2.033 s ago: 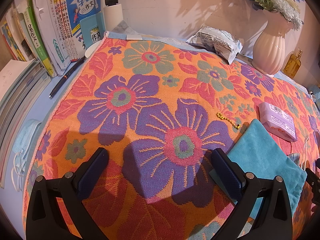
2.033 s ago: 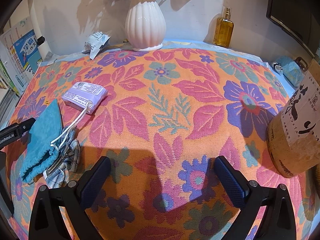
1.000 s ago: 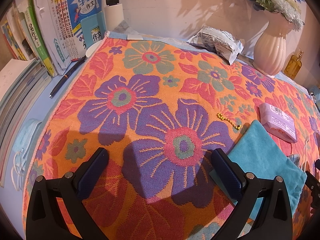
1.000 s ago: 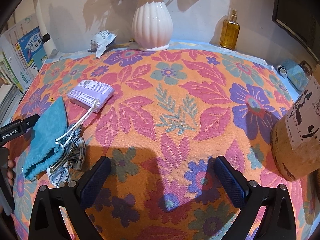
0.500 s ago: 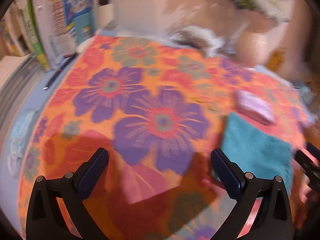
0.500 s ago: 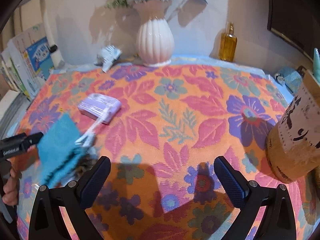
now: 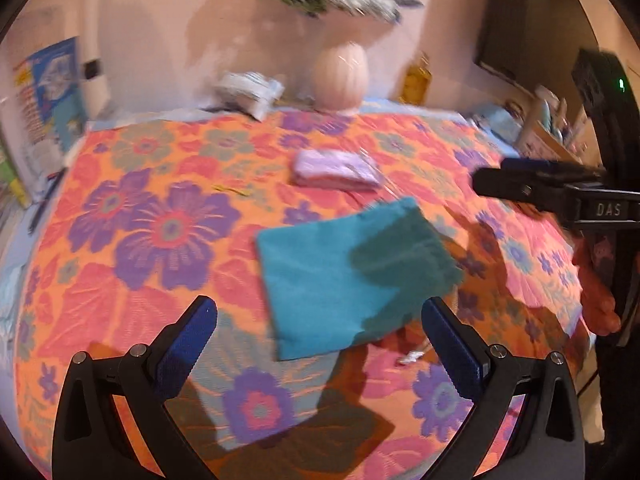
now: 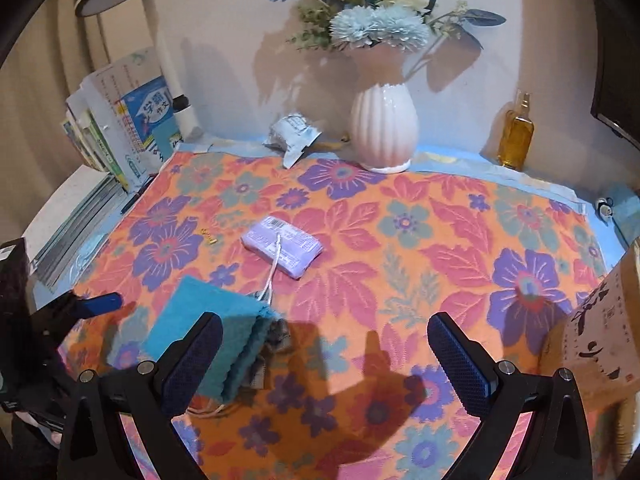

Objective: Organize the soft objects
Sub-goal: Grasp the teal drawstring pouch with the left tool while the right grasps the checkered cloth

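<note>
Hovering above teal pouch, both tools gape.

The vase and its flowers smear with motion blur in the left wrist view; beneath the teal pouch, grey fabric stays mostly hidden.

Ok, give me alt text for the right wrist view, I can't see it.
The open right claw hovers over a floral cloth, a teal pouch lying by its left finger. Beyond lie a lilac packet, a white vase and an amber bottle.
</note>
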The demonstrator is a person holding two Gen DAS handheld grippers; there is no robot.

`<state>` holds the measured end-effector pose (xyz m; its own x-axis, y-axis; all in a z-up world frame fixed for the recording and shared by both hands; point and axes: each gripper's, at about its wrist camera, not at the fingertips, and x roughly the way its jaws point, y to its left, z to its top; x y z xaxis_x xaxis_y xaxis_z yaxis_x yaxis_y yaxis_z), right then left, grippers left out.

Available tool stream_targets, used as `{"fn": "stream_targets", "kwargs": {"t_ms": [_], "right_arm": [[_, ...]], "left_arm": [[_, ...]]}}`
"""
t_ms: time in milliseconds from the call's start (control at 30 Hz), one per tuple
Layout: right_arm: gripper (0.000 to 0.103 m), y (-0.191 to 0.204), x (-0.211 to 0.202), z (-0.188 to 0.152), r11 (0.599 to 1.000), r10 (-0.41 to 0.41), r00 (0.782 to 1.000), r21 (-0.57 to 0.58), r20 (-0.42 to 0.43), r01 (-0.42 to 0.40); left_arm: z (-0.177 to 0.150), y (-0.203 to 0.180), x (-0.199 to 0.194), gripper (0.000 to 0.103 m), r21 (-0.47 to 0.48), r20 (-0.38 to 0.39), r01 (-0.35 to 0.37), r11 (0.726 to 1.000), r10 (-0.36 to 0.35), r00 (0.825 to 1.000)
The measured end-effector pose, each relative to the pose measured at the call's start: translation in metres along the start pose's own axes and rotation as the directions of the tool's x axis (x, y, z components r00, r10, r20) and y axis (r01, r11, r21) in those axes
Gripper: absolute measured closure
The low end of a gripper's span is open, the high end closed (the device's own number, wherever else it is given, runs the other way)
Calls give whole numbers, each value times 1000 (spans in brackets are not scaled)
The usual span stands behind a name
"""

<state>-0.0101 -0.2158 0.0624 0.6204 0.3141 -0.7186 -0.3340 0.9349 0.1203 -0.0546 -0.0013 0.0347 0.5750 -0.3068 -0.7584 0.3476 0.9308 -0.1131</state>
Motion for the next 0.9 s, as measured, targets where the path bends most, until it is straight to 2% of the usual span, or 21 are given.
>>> {"fn": "stream_targets", "kwargs": {"t_ms": [100,167,233,267,300,367,400,467,500,600,700,767,833,867,900], "right_arm": [[0,1,7,-5,998,-59,998,-6,1,59],[0,-9,11,-8,999,-34,999,29,-15,35],[0,-21,13,-13,997,-9,1000,80,-21,10],[0,-26,14,-16,995,-10,1000,100,-20,12],[0,-30,15,-19,993,-11,1000,117,-16,13],[0,-37,17,-24,989,1,1000,147,-12,1],[0,-40,20,-28,987,10,1000,163,-11,-8],[0,-45,25,-36,982,21,1000,188,-16,-18],[0,-48,29,-38,979,20,999,203,-33,-13],[0,-47,26,-37,980,15,1000,198,-8,-13],[0,-44,25,-38,983,11,1000,185,-3,-10],[0,-41,26,-38,986,-2,1000,167,-11,4],[0,-37,28,-38,989,-8,1000,145,-20,11],[0,-33,29,-38,992,-10,1000,128,-24,13],[0,-28,29,-38,994,-10,1000,106,-25,13]], "left_arm": [[-3,-32,8,1,93,-42,57,994,-53,998],[-5,-56,12,1,185,-33,40,982,-35,999],[-5,-69,23,3,230,-61,29,973,-15,998],[-5,-71,28,12,232,-74,23,972,-6,997],[-3,-69,32,30,224,-75,13,974,4,997],[0,-59,35,45,179,-73,14,984,-1,997],[2,-50,32,59,141,-55,28,990,-20,998],[4,-35,22,77,63,-25,100,993,-99,995],[5,-26,17,80,20,-1,128,992,-128,992],[3,-2,9,83,-93,35,86,992,-83,996],[0,30,10,83,-234,29,42,971,-36,999],[-4,43,13,83,-290,25,60,955,-55,998],[-3,41,15,82,-291,20,37,956,-32,999],[-2,39,17,77,-280,19,31,959,-26,999],[-1,34,19,67,-257,16,28,966,-25,1000]]}}
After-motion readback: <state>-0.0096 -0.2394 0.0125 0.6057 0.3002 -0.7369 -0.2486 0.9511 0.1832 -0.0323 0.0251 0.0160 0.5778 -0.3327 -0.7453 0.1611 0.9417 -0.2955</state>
